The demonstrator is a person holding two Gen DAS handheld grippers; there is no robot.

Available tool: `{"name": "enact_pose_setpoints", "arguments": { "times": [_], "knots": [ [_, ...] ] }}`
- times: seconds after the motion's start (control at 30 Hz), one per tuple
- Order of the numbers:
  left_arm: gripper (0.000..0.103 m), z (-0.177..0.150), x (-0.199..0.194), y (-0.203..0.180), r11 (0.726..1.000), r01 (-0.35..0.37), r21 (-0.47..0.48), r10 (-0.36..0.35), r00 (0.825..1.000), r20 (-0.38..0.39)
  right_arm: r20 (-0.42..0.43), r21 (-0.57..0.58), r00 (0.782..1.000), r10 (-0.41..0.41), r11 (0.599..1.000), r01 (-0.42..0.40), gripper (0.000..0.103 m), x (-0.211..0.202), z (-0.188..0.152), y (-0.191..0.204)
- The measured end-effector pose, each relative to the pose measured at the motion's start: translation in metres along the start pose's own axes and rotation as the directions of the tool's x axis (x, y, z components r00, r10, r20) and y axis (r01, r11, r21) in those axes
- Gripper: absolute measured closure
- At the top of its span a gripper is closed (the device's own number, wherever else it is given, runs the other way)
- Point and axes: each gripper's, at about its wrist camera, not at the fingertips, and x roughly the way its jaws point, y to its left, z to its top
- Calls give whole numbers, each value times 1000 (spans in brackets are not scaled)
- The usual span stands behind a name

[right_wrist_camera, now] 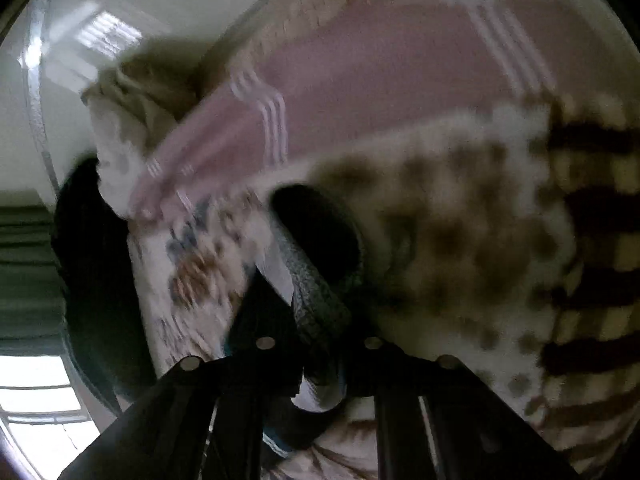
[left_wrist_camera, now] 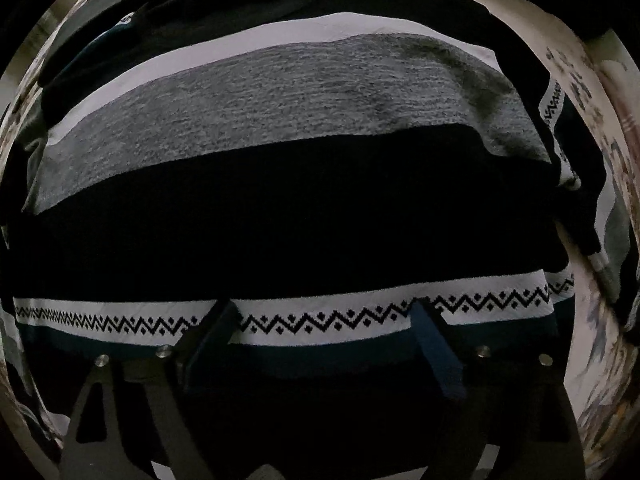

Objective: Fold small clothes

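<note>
Two grippers: my left gripper (left_wrist_camera: 320, 312) has its jaws spread wide over the striped sweater (left_wrist_camera: 280, 120); my right gripper (right_wrist_camera: 320, 320) jaws clench its knit edge (right_wrist_camera: 316, 300).

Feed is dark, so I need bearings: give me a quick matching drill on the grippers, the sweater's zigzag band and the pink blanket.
Things:
1. left gripper
2. right gripper
3. zigzag band
4. pink blanket

States:
A. shut on knit fabric
B. white, under the open fingers
C. open, empty
D. white-striped, behind the floral sheet

Pairs: 1-C, 2-A, 3-B, 4-D
</note>
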Motion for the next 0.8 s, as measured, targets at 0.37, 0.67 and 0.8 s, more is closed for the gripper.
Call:
{"name": "enact_pose_setpoints", "arguments": {
  "times": [0.37,0.67,0.8],
  "knots": [
    [0,12,20,-15,1000,-18,10,18,1000,-10,-149,-19,985,90,995,-94,45,24,19,-3],
    [0,-5,22,-29,1000,-24,-3,24,999,29,-22,12,998,62,998,-62,91,17,14,6],
    [0,-4,12,-25,999,9,-30,-8,1000,29,-1,-108,999,49,993,-49,91,-17,3,48]
  ]
}}
